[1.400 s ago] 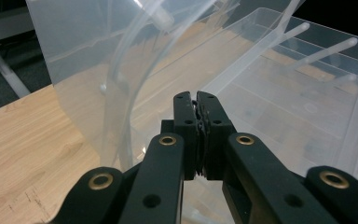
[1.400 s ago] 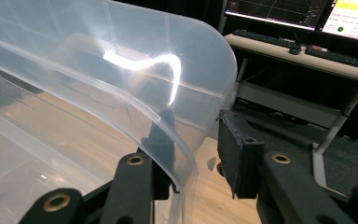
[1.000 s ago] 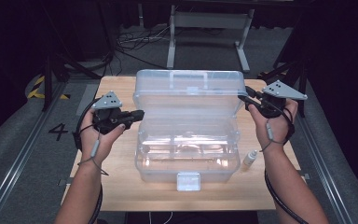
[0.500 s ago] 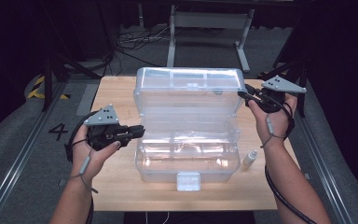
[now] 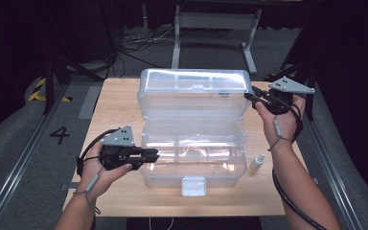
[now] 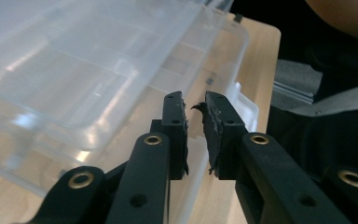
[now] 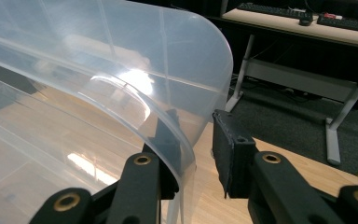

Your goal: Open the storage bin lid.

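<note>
A clear plastic box (image 5: 191, 158) stands on the wooden table (image 5: 115, 115) with its lid (image 5: 194, 88) raised upright at the back. My left gripper (image 5: 149, 155) is at the left wall of the box's base near the front corner. Its jaws stand a narrow gap apart with nothing between them, and the left gripper (image 6: 193, 114) points along the box (image 6: 74, 84). My right gripper (image 5: 250, 97) is at the lid's right edge. The right gripper (image 7: 196, 135) is open and straddles the lid's curved side wall (image 7: 168, 93), one jaw inside it and one outside.
A small clear bottle (image 5: 256, 163) stands on the table just right of the box's base. A white latch (image 5: 194, 186) sits on the box's front. Metal desk legs (image 5: 211, 21) and cables lie on the floor beyond the table.
My left gripper has come down the table toward the person and in to the box's base. The right gripper has stayed at the lid's right edge.
</note>
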`<state>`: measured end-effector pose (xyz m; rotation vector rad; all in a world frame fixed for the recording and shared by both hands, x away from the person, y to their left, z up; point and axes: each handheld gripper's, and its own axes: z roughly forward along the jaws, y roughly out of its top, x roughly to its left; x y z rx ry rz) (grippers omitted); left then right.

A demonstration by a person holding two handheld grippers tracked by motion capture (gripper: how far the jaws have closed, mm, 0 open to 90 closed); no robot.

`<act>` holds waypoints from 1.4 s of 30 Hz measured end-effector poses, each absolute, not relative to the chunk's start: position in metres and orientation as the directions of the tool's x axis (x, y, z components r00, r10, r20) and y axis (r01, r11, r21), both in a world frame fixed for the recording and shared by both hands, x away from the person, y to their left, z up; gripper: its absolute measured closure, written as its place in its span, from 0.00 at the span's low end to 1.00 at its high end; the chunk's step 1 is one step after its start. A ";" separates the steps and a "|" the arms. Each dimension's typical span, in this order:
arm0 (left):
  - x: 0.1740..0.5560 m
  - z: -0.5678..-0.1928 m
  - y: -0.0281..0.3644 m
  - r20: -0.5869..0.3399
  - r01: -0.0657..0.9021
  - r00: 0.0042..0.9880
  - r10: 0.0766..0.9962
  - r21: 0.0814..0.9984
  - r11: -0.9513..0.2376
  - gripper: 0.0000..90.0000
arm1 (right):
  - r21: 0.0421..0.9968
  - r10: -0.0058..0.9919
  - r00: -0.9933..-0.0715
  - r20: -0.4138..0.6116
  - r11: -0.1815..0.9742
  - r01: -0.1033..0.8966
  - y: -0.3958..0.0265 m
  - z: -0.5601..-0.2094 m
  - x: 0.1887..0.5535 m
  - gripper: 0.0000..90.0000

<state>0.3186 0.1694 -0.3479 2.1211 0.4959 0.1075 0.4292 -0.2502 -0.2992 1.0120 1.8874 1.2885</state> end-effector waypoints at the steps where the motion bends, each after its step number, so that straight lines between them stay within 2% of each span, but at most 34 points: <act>1: 0.319 -0.351 0.168 -0.113 0.310 0.917 0.383 0.806 -0.503 0.87 | 0.944 0.860 -0.505 -0.076 0.226 0.242 -0.250 -0.299 0.429 0.80; 7: 0.322 -0.368 0.165 -0.138 0.329 0.920 0.366 0.780 -0.532 0.86 | 0.942 0.860 -0.506 -0.072 0.225 0.248 -0.251 -0.299 0.430 0.80; 10: 0.322 -0.377 0.161 -0.148 0.332 0.924 0.352 0.768 -0.548 0.84 | 0.943 0.861 -0.505 -0.067 0.220 0.250 -0.250 -0.299 0.430 0.80; 14: 0.324 -0.386 0.155 -0.124 0.325 0.925 0.359 0.749 -0.578 0.74 | 0.945 0.861 -0.505 -0.061 0.213 0.249 -0.251 -0.299 0.432 0.80; 24: 0.330 -0.401 0.148 -0.153 0.342 0.930 0.334 0.689 -0.639 0.70 | 0.944 0.858 -0.511 -0.055 0.211 0.253 -0.251 -0.299 0.434 0.80; 28: 0.331 -0.407 0.145 -0.174 0.349 0.932 0.318 0.669 -0.656 0.74 | 0.944 0.859 -0.510 -0.054 0.211 0.255 -0.251 -0.299 0.434 0.80; 32: 0.330 -0.415 0.142 -0.175 0.340 0.937 0.301 0.649 -0.681 0.85 | 0.944 0.857 -0.512 -0.051 0.208 0.256 -0.251 -0.299 0.435 0.80; 42: 0.329 -0.423 0.145 -0.180 0.350 0.932 0.313 0.666 -0.658 0.85 | 0.951 0.864 -0.501 -0.038 0.185 0.246 -0.251 -0.301 0.439 0.81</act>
